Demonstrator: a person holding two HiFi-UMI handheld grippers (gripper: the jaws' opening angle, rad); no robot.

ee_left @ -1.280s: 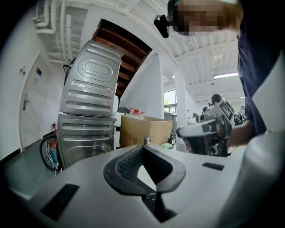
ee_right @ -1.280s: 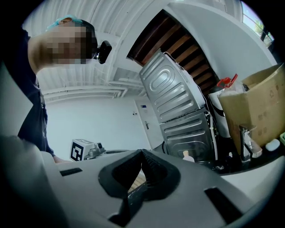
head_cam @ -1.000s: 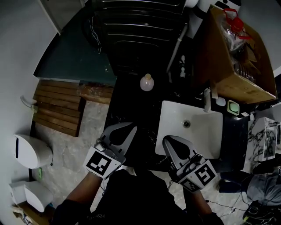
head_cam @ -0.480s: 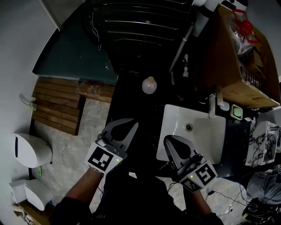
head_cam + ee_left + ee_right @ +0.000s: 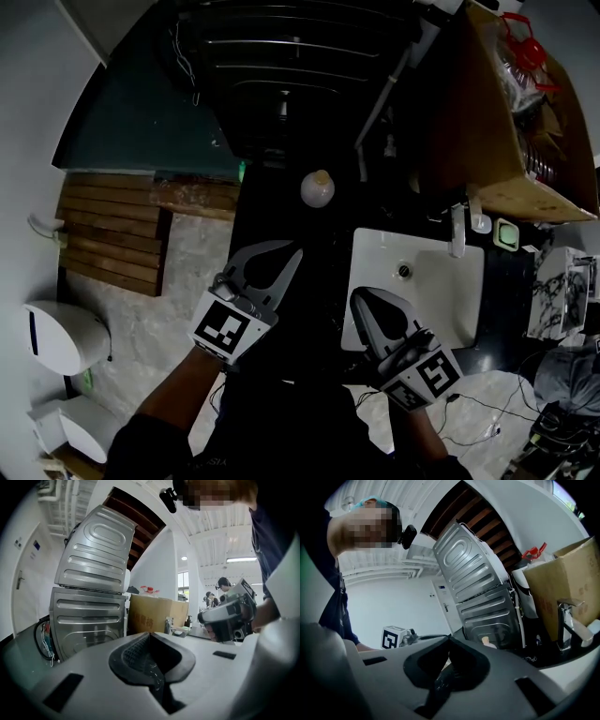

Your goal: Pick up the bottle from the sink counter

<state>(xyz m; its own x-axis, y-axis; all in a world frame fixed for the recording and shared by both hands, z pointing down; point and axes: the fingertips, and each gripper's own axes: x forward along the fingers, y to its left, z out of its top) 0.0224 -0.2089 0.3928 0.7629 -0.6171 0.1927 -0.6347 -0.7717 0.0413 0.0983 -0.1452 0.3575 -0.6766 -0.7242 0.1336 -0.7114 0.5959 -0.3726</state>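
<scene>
A small pale round bottle point(image 5: 317, 187) with a tan cap stands upright on the dark counter, left of and beyond the white sink point(image 5: 441, 314). In the right gripper view only the bottle's point(image 5: 486, 641) cap peeks over the jaws. My left gripper point(image 5: 291, 255) hovers short of the bottle, shut and holding nothing; its jaws meet point(image 5: 150, 635) in its own view. My right gripper point(image 5: 360, 300) hangs over the sink's near left edge, its jaws point(image 5: 449, 640) also shut and empty. The right gripper point(image 5: 229, 616) also shows in the left gripper view.
A ribbed metal appliance point(image 5: 291, 66) stands behind the bottle, with a cardboard box point(image 5: 497, 112) to its right. A faucet point(image 5: 457, 230) and green soap dish point(image 5: 507, 234) sit at the sink's back. Wooden slats point(image 5: 112, 225) and white floor fixtures point(image 5: 61, 328) lie left.
The left gripper has edged forward and right, narrowing its gap to the bottle. The right gripper has barely moved. The head view has shifted slightly.
</scene>
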